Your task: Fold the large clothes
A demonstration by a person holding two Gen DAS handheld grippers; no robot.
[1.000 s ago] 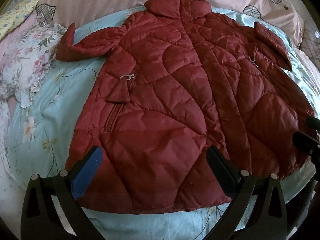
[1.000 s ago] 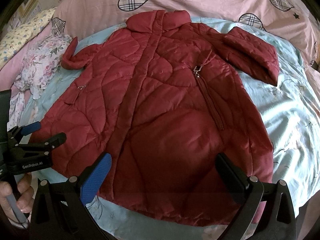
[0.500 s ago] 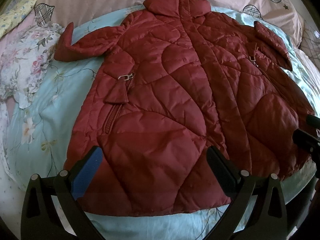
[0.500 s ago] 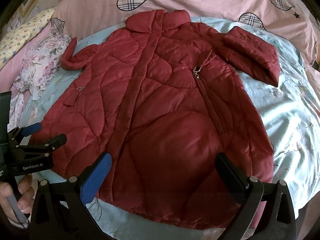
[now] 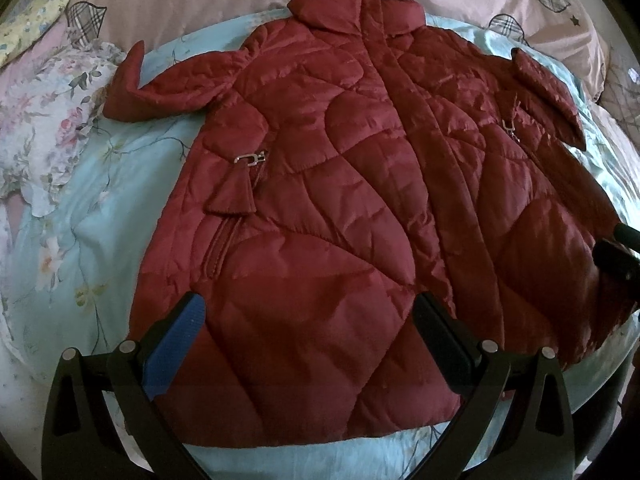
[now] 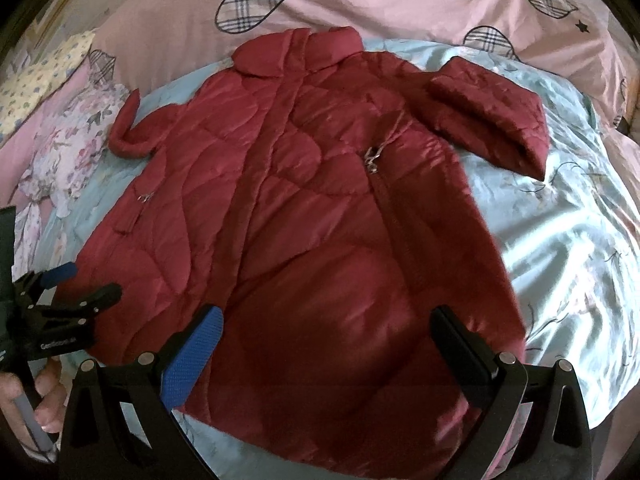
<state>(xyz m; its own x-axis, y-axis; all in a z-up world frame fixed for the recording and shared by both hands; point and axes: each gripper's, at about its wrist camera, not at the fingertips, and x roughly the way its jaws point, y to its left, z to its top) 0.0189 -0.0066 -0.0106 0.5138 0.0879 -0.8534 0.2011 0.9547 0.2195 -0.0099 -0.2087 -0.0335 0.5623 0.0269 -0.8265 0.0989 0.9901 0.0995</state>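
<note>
A dark red quilted coat (image 5: 340, 184) lies spread front-up on a bed, on a light blue floral sheet (image 5: 80, 240), with its collar at the far end and its hem nearest both grippers. The left gripper (image 5: 308, 344) hangs above the hem with its fingers spread wide and nothing between them; one finger carries a blue pad (image 5: 176, 344), the other is black. Ahead of it and to its left, the coat's sleeve (image 5: 168, 88) runs outward and ends in an upturned cuff; a metal zipper pull (image 5: 250, 159) sits above a small pocket flap on that side of the coat. The right gripper (image 6: 328, 356) is likewise spread wide and empty, poised over the hem on the other half of the coat. Ahead of it and to its right, the second sleeve (image 6: 488, 120) is folded back on itself, its cuff opening facing outward over the sheet. A long zipper with a metal pull (image 6: 372, 160) runs down the coat straight ahead of this gripper. Off to its left, the left gripper appears from the side, held by a hand (image 6: 24, 396) at the edge of the frame. Beyond the collar lies a pink duvet with plaid hearts (image 6: 400, 4), and a crumpled floral cloth (image 6: 72, 140) rests far left of the coat.
</note>
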